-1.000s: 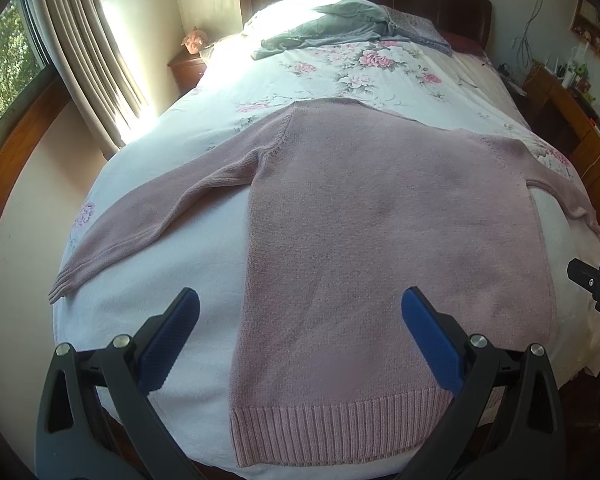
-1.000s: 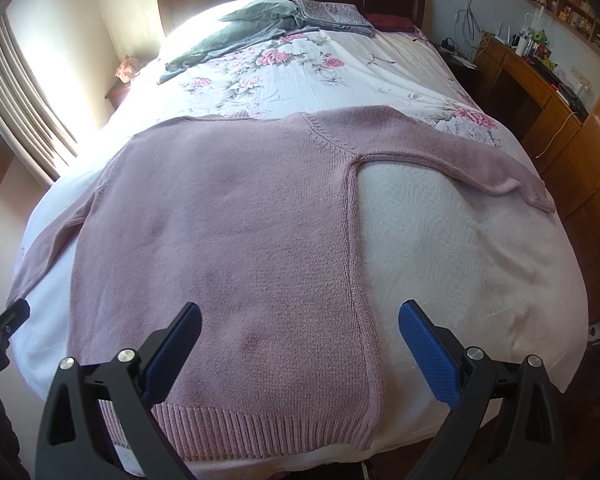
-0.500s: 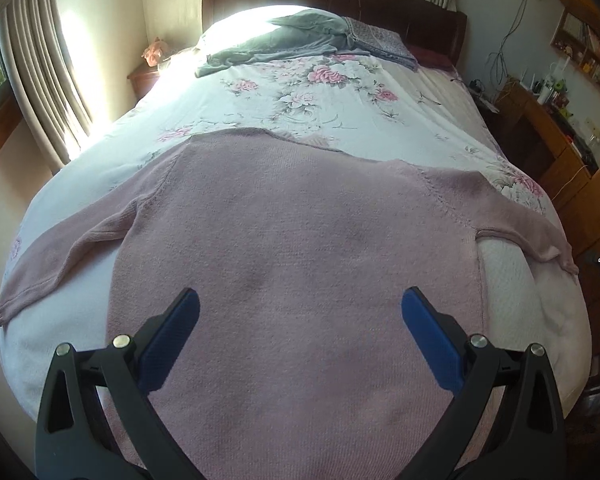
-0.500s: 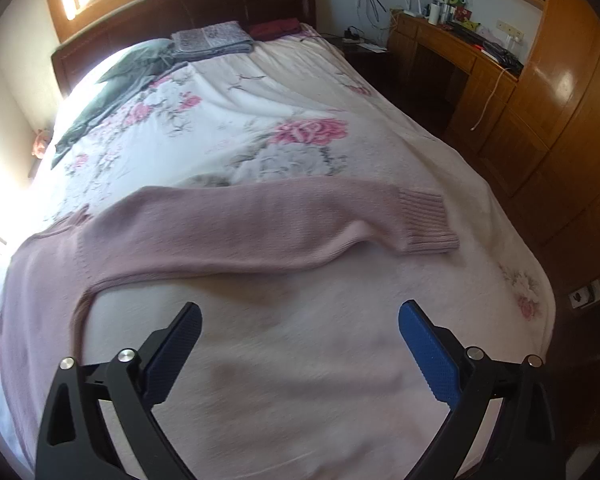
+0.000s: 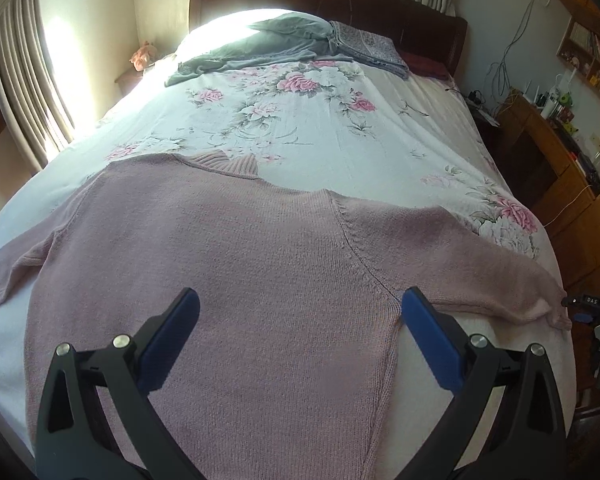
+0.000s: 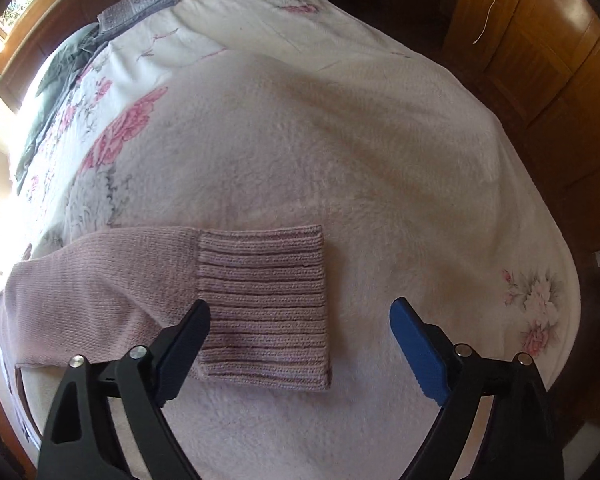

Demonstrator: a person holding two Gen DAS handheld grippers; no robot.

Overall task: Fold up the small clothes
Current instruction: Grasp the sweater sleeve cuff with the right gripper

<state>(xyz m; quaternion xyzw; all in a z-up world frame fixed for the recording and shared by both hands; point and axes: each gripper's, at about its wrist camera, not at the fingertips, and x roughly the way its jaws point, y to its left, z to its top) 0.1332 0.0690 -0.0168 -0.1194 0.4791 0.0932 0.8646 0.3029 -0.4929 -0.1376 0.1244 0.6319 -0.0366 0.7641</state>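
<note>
Pink knit, soft and loose-stitched: the sweater [image 5: 236, 280] lies flat across the foot of the bed [image 5: 340, 128], collar toward the headboard at twelve o'clock, sleeves stretched out to either side. Over to the right hand-held gripper [image 6: 300, 344], and here's the relation that matters: the ribbed cuff [image 6: 264, 304] of the right sleeve [image 6: 100, 280] sits dead ahead at twelve o'clock, just beyond the blue pads, lying on the fleecy cream blanket. The sleeve's long axis runs across the view, nine o'clock back to the body, cuff end pointing to three. Jaws spread wide, nothing in them. The left hand-held gripper [image 5: 300, 328] hovers over the sweater's body near the right armpit seam, also wide open and empty. My read: the right one is far nearer that cuff, so the sleeve fold inward looks like its job. The ribbing is thicker than the plain knit, likely a firmer thing to pinch, though the plush blanket beneath could get caught too.
</note>
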